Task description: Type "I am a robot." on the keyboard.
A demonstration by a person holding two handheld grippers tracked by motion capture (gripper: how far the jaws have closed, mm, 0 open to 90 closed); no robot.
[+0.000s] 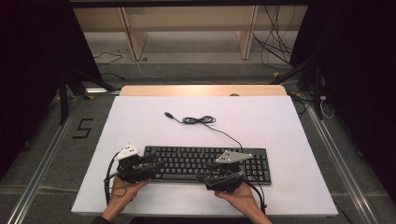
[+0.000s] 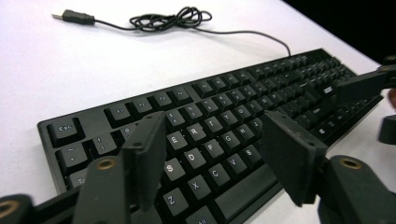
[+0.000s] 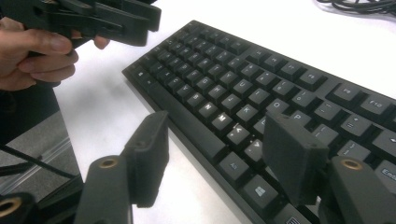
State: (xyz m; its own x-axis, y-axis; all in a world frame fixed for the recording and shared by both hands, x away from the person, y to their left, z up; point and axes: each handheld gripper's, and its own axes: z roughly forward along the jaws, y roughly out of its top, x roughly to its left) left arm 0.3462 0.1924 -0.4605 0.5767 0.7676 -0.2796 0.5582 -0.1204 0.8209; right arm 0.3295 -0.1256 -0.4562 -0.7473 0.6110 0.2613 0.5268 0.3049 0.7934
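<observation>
A flat black plastic computer keyboard (image 1: 205, 163) is laid on a white rectangular table top (image 1: 280, 121), directly ahead of both tools and partly beneath their jaws. The left gripper (image 1: 156, 164) is held over the keyboard's left end by the person's left hand (image 1: 125, 186); in the left gripper view its two black jaws are seen spread wide, with the letter keys visible through the gap between them, and nothing is gripped. Whether the jaws touch the keys cannot be told. The right gripper (image 1: 212, 167) is held by the right hand (image 1: 240, 193) over the keyboard's near edge, right of the middle; in the right gripper view its jaws are likewise spread wide and empty, one lying over the bare table just beside the keyboard's front edge, the other over the bottom row of keys. The two tools are set near each other and point inward. Beyond the tools, on the far side of the keyboard, a thin black cable (image 1: 198, 120) is seen, coiled loosely and ending in a black USB plug (image 1: 168, 114), which rests unplugged on the table.
</observation>
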